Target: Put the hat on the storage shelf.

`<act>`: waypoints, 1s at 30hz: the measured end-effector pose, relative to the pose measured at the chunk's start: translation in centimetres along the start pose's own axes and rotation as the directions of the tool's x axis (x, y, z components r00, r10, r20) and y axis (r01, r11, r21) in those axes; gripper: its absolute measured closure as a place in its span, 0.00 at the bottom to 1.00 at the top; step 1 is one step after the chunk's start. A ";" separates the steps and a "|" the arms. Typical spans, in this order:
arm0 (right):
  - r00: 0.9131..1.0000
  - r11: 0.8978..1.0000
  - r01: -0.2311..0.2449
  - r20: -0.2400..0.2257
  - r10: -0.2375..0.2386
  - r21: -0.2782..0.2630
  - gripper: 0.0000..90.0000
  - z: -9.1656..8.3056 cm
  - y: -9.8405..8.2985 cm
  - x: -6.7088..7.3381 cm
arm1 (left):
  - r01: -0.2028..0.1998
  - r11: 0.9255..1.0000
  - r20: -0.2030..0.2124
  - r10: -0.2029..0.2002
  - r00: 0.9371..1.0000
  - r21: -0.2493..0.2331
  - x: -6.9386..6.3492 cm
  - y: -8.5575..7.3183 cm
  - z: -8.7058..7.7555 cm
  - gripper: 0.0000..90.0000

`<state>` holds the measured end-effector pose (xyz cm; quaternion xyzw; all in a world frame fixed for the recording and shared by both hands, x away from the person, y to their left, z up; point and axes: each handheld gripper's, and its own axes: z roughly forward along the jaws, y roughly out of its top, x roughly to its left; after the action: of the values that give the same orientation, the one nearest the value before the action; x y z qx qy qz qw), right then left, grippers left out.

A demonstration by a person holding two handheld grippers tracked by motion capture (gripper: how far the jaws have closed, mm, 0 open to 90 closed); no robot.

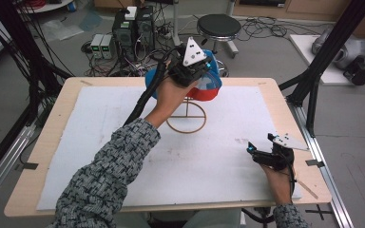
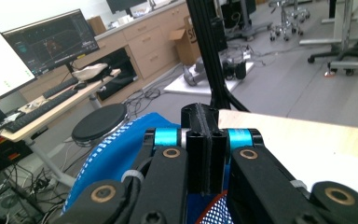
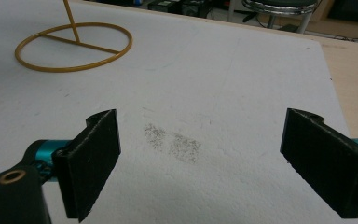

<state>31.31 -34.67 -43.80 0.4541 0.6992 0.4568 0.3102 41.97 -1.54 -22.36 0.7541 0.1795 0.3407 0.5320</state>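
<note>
- So the main thing here is a blue and red baseball cap with a white mesh panel (image 1: 209, 85), sitting up on top of a thin gold wire stand with a ring base (image 1: 186, 118). The stand is on the white foam sheet (image 1: 123, 142) covering the wooden tabletop (image 1: 57, 114), toward the far edge.
- The left tool (image 1: 190, 64) is right at the cap, above the stand. In the left gripper view its jaws are pressed tight together, with blue fabric (image 2: 121, 149) and white mesh just under them. Can't really tell if any cap is pinched in there.
- The right tool (image 1: 261, 154) is low over the sheet, well off to the near right of the stand, jaws spread wide with nothing between them, just a grey smudge (image 3: 175, 142) on the sheet.
- Beyond the stand, off the tabletop, is a black round stool (image 1: 218, 26).
</note>
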 end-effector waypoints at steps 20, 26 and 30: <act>1.000 1.000 0.002 0.000 -0.002 0.006 0.12 0.1 0.0 0.0 | -0.075 0.992 0.028 0.073 0.997 0.104 -1.6 -1.9 0.8 0.99; 1.000 1.000 0.003 -0.002 -0.003 0.007 0.12 0.1 0.0 0.0 | -0.108 0.988 0.064 0.101 0.993 0.109 -2.5 -1.9 1.0 0.99; 1.000 1.000 0.006 -0.004 -0.006 0.009 0.12 0.1 0.0 0.0 | -0.123 0.986 0.074 0.115 0.991 0.113 -2.8 -2.0 1.3 0.99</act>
<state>31.41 -34.63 -43.87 0.4524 0.7032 0.4536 0.3083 41.10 -3.50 -25.35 0.8043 0.1359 0.3351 0.4714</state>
